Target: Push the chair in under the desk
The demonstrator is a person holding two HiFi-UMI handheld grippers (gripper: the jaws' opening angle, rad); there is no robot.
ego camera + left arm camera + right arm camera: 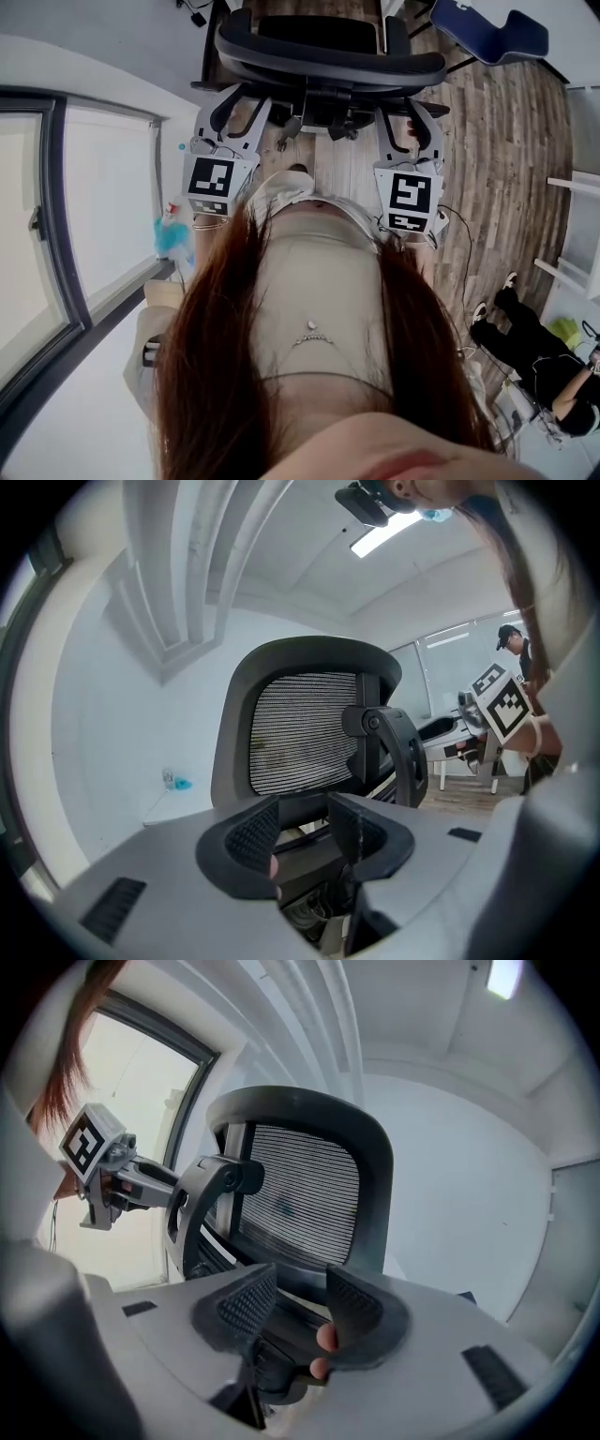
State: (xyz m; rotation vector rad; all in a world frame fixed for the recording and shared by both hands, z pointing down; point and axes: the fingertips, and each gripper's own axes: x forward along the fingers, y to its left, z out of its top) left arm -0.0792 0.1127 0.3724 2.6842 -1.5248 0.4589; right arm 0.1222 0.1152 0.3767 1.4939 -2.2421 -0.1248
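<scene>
chair [328, 56] before left tool [242, 111], right tool [401, 112], jaws apart

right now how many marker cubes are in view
2: the left marker cube at head view's left, the right marker cube at its right; none seems hidden.

- Chair [328, 56]: black office type, top centre of head view, seen from behind and above; upright.
- Backrest [300, 733]: curved grey frame w/ dark ribbed mesh panel; fills mid-frame in both gripper views, tilted slightly.
- Armrest [403, 752]: black, looped, right of mesh in left gripper view; its twin sits left of mesh in right gripper view.
- Stands on wood-plank floor [506, 141].
</scene>
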